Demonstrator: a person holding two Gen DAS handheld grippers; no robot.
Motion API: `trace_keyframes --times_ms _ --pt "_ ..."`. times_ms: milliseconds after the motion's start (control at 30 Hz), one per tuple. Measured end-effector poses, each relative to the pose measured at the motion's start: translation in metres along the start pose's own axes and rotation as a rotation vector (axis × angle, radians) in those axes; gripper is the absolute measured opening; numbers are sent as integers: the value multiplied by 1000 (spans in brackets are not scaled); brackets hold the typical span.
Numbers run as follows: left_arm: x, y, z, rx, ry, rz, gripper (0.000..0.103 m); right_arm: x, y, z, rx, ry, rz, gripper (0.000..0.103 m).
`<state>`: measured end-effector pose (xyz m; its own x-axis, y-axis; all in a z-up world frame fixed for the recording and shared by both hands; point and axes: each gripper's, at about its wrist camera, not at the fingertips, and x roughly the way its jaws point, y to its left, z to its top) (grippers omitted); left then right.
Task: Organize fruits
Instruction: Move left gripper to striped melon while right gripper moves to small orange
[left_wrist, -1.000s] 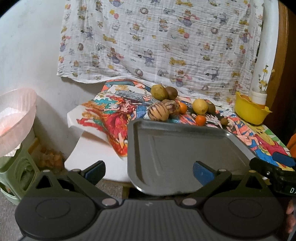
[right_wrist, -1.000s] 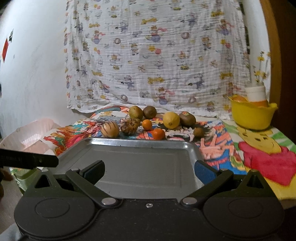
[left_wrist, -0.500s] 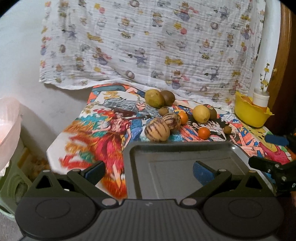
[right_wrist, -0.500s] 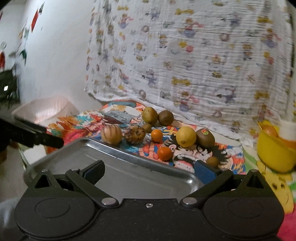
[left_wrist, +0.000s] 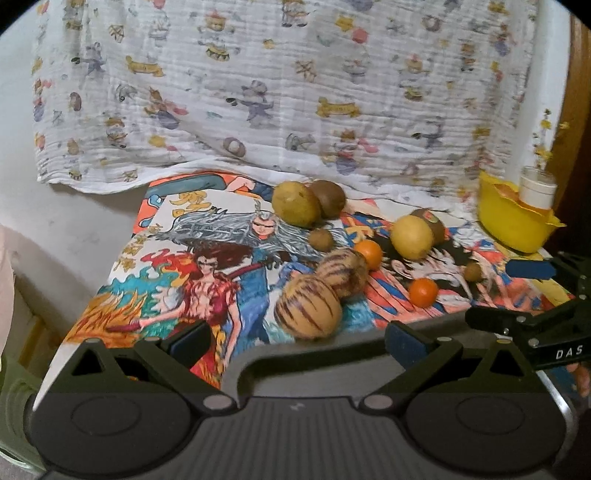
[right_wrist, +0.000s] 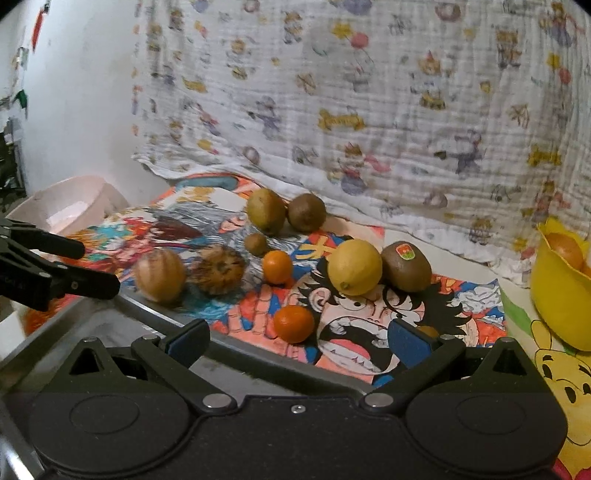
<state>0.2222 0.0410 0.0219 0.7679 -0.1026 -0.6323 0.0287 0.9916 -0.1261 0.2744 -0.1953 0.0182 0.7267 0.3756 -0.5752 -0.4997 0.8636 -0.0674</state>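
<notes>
Fruits (right_wrist: 354, 266) lay loose on the bench (right_wrist: 476, 295); none was trayed. Both claws (left_wrist: 297, 338) (right_wrist: 299, 334) were spread, empty. The tray (right_wrist: 258, 363) needed setting down first.

"DAS" in white letters on right claw (left_wrist: 546, 295); kiwi (right_wrist: 406, 266) sticker unreadable.

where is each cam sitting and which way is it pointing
Left wrist: sits on the left gripper, looking forward over the metal tray at the fruit from the table's left side; its own two fingers show, jaws open, and the right gripper enters at right.
Right wrist: sits on the right gripper, angled left across the table; own open fingers show, the left gripper enters at left.
Shared: tray, lemon, stickered kiwi, yellow bowl.
</notes>
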Motion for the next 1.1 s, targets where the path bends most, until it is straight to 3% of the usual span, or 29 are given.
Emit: trace_keyframes --times_ms 500,1100 --pt "51 4 10 7 84 -22 90 51 -15 4 77 96 76 80" --pt "66 1 12 29 86 -30 66 71 -19 2 117 124 90 51"
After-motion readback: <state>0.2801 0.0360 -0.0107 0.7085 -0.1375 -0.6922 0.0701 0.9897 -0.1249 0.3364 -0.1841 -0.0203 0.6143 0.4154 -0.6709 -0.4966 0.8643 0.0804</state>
